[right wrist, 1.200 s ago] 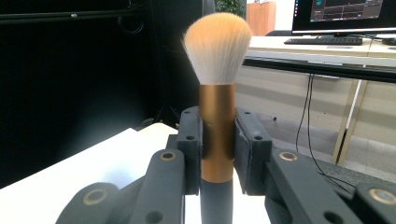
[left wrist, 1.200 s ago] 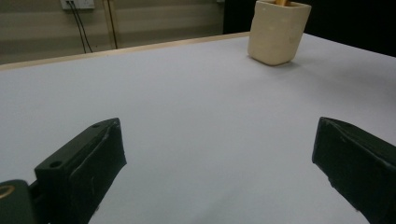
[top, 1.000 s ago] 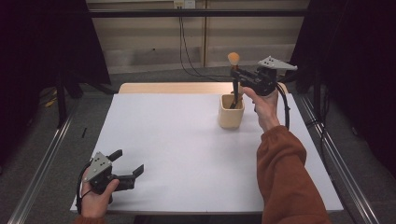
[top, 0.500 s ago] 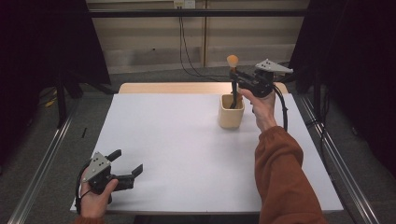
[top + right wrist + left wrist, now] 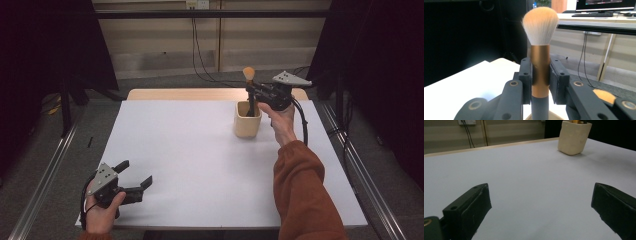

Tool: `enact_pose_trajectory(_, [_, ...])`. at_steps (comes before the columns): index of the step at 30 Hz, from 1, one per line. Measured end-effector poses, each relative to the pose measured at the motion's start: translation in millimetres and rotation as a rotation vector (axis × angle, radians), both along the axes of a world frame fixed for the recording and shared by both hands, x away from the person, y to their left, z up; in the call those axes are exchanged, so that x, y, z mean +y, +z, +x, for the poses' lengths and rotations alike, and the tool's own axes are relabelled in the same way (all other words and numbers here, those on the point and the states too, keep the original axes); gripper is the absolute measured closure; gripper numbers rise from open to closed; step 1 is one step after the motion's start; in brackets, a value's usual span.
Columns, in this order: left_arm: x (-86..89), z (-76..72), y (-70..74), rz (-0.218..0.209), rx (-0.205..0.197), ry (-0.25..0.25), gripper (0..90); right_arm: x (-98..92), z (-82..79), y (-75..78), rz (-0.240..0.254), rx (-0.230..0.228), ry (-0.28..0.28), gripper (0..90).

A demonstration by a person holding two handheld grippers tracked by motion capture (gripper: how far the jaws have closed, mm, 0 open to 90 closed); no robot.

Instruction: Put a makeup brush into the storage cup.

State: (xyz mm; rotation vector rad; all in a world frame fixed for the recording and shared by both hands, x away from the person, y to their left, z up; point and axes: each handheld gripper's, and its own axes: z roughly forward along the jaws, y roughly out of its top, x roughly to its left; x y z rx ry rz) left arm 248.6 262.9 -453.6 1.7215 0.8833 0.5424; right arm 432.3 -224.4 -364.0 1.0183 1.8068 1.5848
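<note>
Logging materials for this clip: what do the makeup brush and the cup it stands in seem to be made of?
Makeup brush: soft peach-tipped bristles, likely synthetic; glossy coppery ferrule, probably metal; matte dark handle, perhaps plastic. Cup: matte cream, slightly dimpled walls, probably ceramic or moulded plastic.

There was one makeup brush (image 5: pixel 540 47), one cream cup (image 5: pixel 247 120), one white table (image 5: pixel 190 155), and two grippers: left gripper (image 5: pixel 134 181), right gripper (image 5: pixel 251 90).

The right claw (image 5: pixel 540 82) gripped a makeup brush (image 5: pixel 540 50) by its copper ferrule, bristles upright above the jaws. Below it lay the white worktop (image 5: pixel 469 82) and a beige cup's rim (image 5: pixel 556 115).
</note>
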Motion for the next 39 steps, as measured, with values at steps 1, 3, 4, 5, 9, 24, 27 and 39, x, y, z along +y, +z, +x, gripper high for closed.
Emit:
enact_pose_trajectory(1, [0.1, 0.0, 0.0, 0.0, -0.001, 0.0, 2.3, 0.3, -0.1, -1.2, -0.003, 0.003, 0.0, 74.8])
enact_pose_trajectory(3, [0.0, 0.1, -0.1, 0.001, 0.0, 0.001, 2.3, 0.9, -0.1, -2.9, -0.011, 0.007, 0.008, 74.8])
enact_pose_trajectory(4, [-0.1, 0.0, 0.0, 0.001, -0.001, 0.001, 2.3, 1.1, 0.0, -3.6, -0.01, 0.008, 0.006, 74.8])
enact_pose_trajectory(5, [0.0, 0.1, 0.2, 0.002, -0.003, -0.001, 2.3, 1.3, 0.0, -4.0, -0.01, 0.008, 0.008, 74.8])
enact_pose_trajectory(9, [0.1, -0.3, 0.2, 0.001, -0.001, 0.003, 2.3, 2.0, 0.2, -6.2, -0.02, 0.006, 0.014, 74.8])
enact_pose_trajectory(24, [1.1, -0.2, 0.5, 0.005, -0.002, 0.003, 2.3, -3.6, -2.5, -22.6, -0.028, 0.038, 0.008, 74.7])
enact_pose_trajectory(27, [1.3, -0.1, 0.4, 0.004, -0.004, 0.004, 2.3, -4.4, -3.8, -25.6, -0.026, 0.042, 0.001, 74.7])
enact_pose_trajectory(39, [0.5, -0.3, 0.5, 0.001, -0.001, 0.003, 2.3, -4.3, -7.0, -35.6, -0.039, 0.062, 0.005, 74.6])
